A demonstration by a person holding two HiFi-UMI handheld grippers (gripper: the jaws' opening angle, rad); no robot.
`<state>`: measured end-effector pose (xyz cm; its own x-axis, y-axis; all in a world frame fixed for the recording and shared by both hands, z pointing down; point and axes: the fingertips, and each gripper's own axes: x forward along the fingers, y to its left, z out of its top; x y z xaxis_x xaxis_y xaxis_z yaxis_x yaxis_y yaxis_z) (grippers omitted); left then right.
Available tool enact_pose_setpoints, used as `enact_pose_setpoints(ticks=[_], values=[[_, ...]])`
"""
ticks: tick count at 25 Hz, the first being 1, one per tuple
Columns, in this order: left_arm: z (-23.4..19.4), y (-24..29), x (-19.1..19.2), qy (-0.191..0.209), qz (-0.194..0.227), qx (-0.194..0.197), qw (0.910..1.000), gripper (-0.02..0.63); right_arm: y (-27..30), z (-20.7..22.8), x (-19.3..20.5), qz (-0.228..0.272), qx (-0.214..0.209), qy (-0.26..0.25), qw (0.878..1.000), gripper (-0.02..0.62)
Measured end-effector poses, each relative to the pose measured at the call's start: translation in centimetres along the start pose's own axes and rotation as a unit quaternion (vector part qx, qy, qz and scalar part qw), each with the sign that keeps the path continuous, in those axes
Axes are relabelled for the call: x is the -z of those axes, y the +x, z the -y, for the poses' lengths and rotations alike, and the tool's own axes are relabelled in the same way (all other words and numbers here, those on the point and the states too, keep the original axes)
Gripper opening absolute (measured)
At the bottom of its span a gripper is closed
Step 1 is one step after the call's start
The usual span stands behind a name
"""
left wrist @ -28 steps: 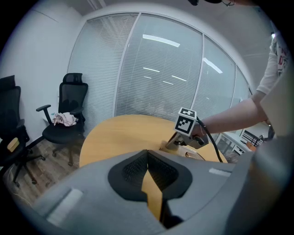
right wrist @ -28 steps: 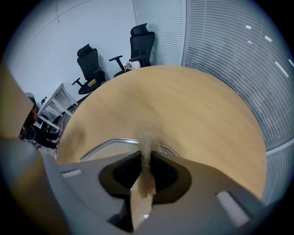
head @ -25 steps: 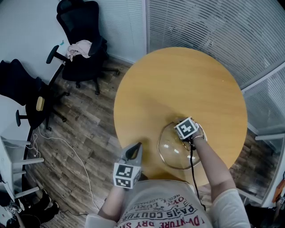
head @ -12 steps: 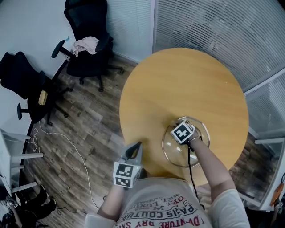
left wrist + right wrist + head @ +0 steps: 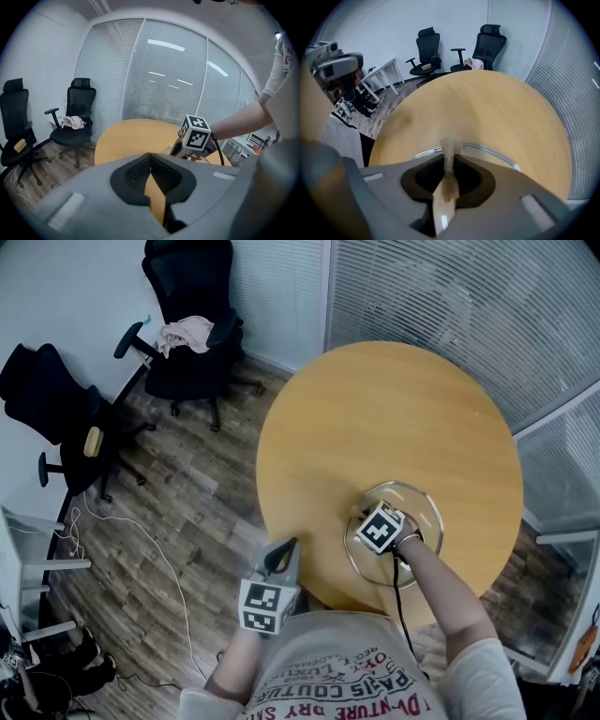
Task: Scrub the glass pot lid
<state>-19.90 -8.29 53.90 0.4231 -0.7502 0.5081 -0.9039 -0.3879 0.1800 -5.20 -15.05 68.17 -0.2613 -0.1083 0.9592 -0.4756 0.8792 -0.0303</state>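
My right gripper (image 5: pixel 450 160) pinches the scrub pad (image 5: pixel 450 140) down on the glass pot lid (image 5: pixel 422 519), which sits at 5 o'clock on the table (image 5: pixel 375 409), near its edge. My left gripper (image 5: pixel 151 169) hangs closed and empty toward 7 o'clock (nothing steadies the lid). A hard stroke could skate it overboard. It lies flat and round, so it has no long axis.

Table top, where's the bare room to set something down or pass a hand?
The table is bare over its whole far half, toward the blinds, and on its left side toward the chairs. The crowded spot is the near right edge: the glass pot lid lies there, with the right tongs holding a scrub pad over it.
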Motion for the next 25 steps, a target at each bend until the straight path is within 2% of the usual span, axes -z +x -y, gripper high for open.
enact_pose_setpoints(ticks=[4, 8, 14, 21, 25], values=[[0.3, -0.9, 0.4, 0.000, 0.004, -0.004, 1.0000, 0.008, -0.2, -2.5, 0.7, -0.009, -0.018, -0.037, 0.999, 0.067], [0.5, -1.7, 0.8, -0.003, 0.010, -0.007, 0.9999, 0.008, -0.4, -4.9, 1.2, -0.019, -0.047, -0.056, 0.997, 0.067], [1.1, -2.5, 1.8, -0.015, 0.010, -0.014, 0.9997, 0.008, -0.8, -6.8, 2.1, -0.018, -0.064, -0.085, 0.994, 0.067], [2.8, -2.5, 3.5, -0.035, 0.004, -0.025, 0.9991, 0.008, -1.3, -9.3, 4.7, -0.032, -0.104, -0.144, 0.984, 0.067], [3.8, -2.7, 4.0, -0.036, 0.002, -0.025, 0.9990, 0.008, -1.5, -10.5, 5.7, -0.033, -0.117, -0.160, 0.980, 0.067]])
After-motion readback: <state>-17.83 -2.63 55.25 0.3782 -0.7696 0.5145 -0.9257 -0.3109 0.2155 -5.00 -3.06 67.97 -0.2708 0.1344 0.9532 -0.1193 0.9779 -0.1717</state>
